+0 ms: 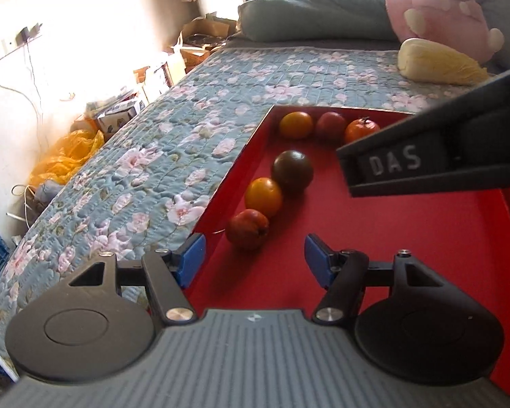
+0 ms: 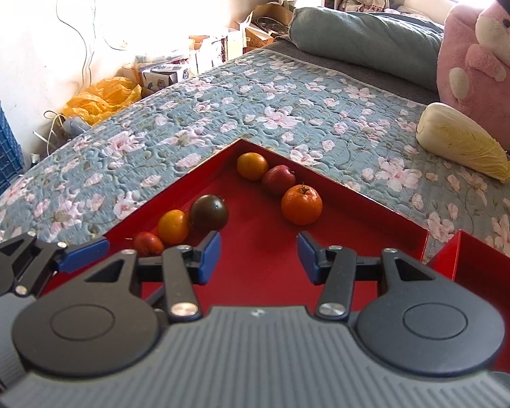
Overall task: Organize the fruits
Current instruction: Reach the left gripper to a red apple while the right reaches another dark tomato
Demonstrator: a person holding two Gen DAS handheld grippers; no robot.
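Note:
A red tray (image 1: 408,238) (image 2: 255,255) lies on the bed. Along its left wall sit a red fruit (image 1: 247,228) (image 2: 148,243), an orange (image 1: 264,196) (image 2: 173,226) and a dark green-brown fruit (image 1: 292,170) (image 2: 209,212). Along its far wall sit an orange (image 1: 295,124) (image 2: 252,166), a red apple (image 1: 330,125) (image 2: 278,179) and a tangerine (image 1: 361,130) (image 2: 301,204). My left gripper (image 1: 255,258) is open and empty, just short of the red fruit. My right gripper (image 2: 258,255) is open and empty over the tray floor; its body (image 1: 435,156) crosses the left wrist view.
The tray rests on a floral blue quilt (image 1: 187,142) (image 2: 255,108). A napa cabbage (image 1: 438,63) (image 2: 462,141), a pink plush toy (image 1: 445,10) (image 2: 482,64) and a grey pillow (image 1: 316,13) (image 2: 363,37) lie beyond. A second red tray (image 2: 482,272) sits right. Floor clutter lies left.

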